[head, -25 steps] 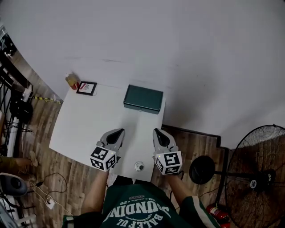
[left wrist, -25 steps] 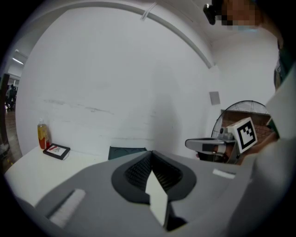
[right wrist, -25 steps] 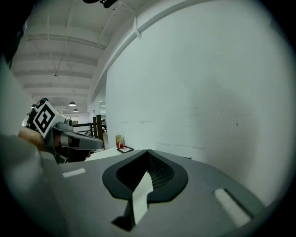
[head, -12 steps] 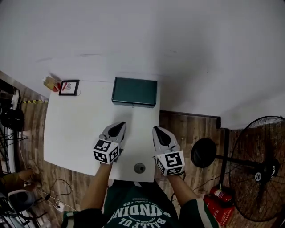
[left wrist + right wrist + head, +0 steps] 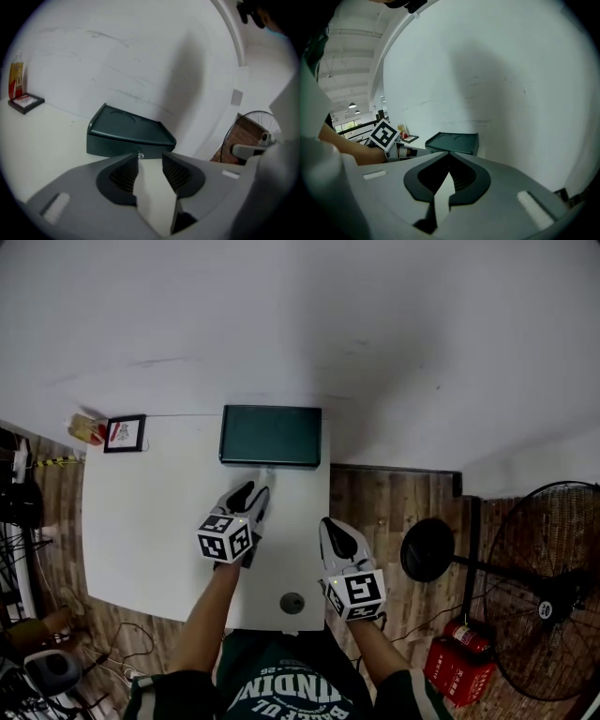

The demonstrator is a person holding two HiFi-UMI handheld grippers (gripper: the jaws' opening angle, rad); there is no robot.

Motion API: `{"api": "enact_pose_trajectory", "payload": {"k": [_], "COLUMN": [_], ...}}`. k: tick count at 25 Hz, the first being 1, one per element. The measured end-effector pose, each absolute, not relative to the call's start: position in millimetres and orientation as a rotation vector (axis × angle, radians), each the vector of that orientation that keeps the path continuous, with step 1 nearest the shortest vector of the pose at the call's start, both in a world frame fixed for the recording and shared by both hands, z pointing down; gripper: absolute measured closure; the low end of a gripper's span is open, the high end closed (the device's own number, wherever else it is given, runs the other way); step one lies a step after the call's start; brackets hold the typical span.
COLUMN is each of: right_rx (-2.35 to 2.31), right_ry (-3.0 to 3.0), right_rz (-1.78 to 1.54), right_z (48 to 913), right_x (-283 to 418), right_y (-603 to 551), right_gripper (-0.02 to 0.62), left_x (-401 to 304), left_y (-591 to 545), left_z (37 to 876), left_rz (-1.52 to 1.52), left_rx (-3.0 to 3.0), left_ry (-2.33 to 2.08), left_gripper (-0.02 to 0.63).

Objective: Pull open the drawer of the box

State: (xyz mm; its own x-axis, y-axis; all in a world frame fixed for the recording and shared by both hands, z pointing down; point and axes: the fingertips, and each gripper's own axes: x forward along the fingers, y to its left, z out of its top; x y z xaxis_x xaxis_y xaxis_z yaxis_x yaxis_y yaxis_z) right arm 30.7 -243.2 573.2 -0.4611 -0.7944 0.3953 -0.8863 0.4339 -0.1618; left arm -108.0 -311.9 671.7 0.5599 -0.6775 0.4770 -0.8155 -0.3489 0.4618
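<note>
Jaws of the left gripper (image 5: 254,493) have just been opening and stand apart with nothing between them, tips just short of the small knob (image 5: 140,155) on the front of the dark green box (image 5: 270,435). The right gripper (image 5: 331,527) is closed and empty, above the right edge of the white table (image 5: 141,512). The box sits at the table's far edge, against the wall (image 5: 375,334).
</note>
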Motion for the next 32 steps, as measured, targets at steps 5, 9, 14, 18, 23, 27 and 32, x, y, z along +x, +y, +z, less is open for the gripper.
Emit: {"api": "enact_pose_trajectory", "payload": {"k": [5, 9, 14, 18, 23, 27, 32], "right_rx": [1.478, 1.493, 1.512, 1.516, 1.515, 1.513, 1.513], "right_ry": [-2.396, -2.371, -2.348, -2.341, -2.344, -2.344, -2.347], "right_rz": [0.536, 0.554, 0.568, 0.578, 0.581, 0.585, 0.590], "right_z": [582.0, 587.9, 591.4, 593.6, 593.8, 594.3, 595.5], "right_x": [38.5, 46.0, 56.8, 61.1, 62.9, 64.5, 66.6], "right_y": [-243.2, -243.7, -242.7, -243.2, -240.7, -237.5, -233.3], "right_gripper": [0.595, 0.594, 0.594, 0.595, 0.594, 0.594, 0.595], "left_x": [-98.2, -93.5, -95.6, -94.2, -94.3, -94.5, -94.1], "left_y": [-333.5, -350.2, -358.8, -356.0, -350.7, -334.7, -306.9], "left_z": [701.1, 718.5, 728.3, 733.3, 732.0, 735.2, 737.5], "left_rz": [0.293, 0.299, 0.308, 0.313, 0.315, 0.322, 0.328], "left_rx": [2.027, 1.954, 1.891, 1.874, 1.871, 1.851, 1.842], "left_ry": [-1.147, -1.142, -1.168, -1.162, -1.169, -1.156, -1.141], "left_gripper": [0.434, 0.436, 0.446, 0.479, 0.479, 0.479, 0.479]}}
